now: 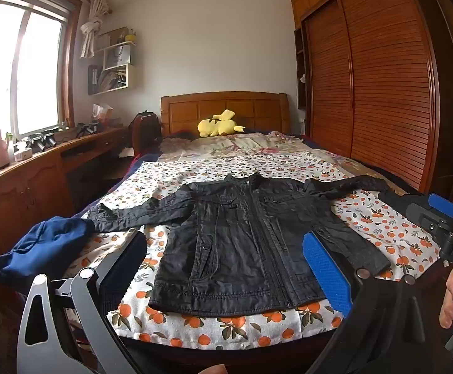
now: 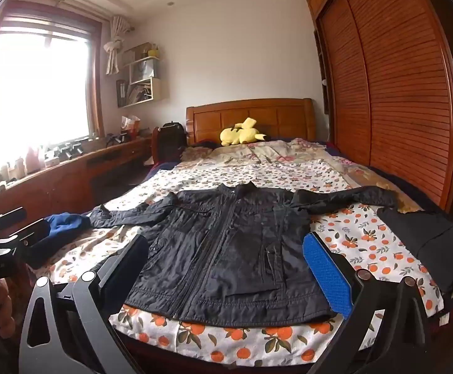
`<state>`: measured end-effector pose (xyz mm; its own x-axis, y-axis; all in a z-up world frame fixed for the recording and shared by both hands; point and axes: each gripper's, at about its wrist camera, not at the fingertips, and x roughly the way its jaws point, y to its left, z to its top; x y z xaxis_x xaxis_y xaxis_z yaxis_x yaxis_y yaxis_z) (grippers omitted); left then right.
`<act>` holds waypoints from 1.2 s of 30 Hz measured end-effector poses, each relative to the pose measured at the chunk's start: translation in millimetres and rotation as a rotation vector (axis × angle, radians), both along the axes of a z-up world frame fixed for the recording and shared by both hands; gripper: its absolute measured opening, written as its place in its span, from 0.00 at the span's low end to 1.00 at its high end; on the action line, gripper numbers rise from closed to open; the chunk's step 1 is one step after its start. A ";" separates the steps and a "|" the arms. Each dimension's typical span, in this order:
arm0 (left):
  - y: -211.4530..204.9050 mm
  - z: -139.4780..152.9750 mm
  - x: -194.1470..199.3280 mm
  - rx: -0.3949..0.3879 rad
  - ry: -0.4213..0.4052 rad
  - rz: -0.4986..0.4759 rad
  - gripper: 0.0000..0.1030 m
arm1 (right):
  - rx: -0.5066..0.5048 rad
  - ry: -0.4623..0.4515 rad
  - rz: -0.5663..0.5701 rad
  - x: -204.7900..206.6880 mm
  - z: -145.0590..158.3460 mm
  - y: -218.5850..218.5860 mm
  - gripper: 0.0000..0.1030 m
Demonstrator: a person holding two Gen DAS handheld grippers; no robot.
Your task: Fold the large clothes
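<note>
A black zip jacket lies flat and face up on the bed, sleeves spread to both sides, hem toward me. My left gripper hovers wide open above the hem at the foot of the bed, nothing between its fingers. My right gripper stands open the same way, a little to the right of the left one. The right gripper's body shows at the right edge of the left wrist view, held by a hand. The left gripper's body shows at the left edge of the right wrist view.
The bed's orange-print sheet carries a blue garment at its left edge and a dark garment at its right. A yellow plush toy lies by the headboard. A wooden desk runs along the left, a wardrobe along the right.
</note>
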<state>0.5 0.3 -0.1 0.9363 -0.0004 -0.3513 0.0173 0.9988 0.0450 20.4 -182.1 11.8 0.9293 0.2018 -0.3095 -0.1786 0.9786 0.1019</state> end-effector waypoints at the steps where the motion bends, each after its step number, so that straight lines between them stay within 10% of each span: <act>1: 0.2 0.0 -0.2 -0.003 -0.003 -0.001 0.98 | -0.005 0.001 0.000 0.0 0.0 0.2 0.93; 36: 1.4 7.2 -1.9 -0.015 -0.012 -0.002 0.98 | -0.001 -0.004 -0.001 -1.7 0.0 0.1 0.93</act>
<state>-1.4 1.6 7.1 0.9403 -0.0069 -0.3403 0.0184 0.9994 0.0307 18.7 -182.0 11.8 0.9308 0.2004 -0.3058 -0.1779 0.9789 0.1001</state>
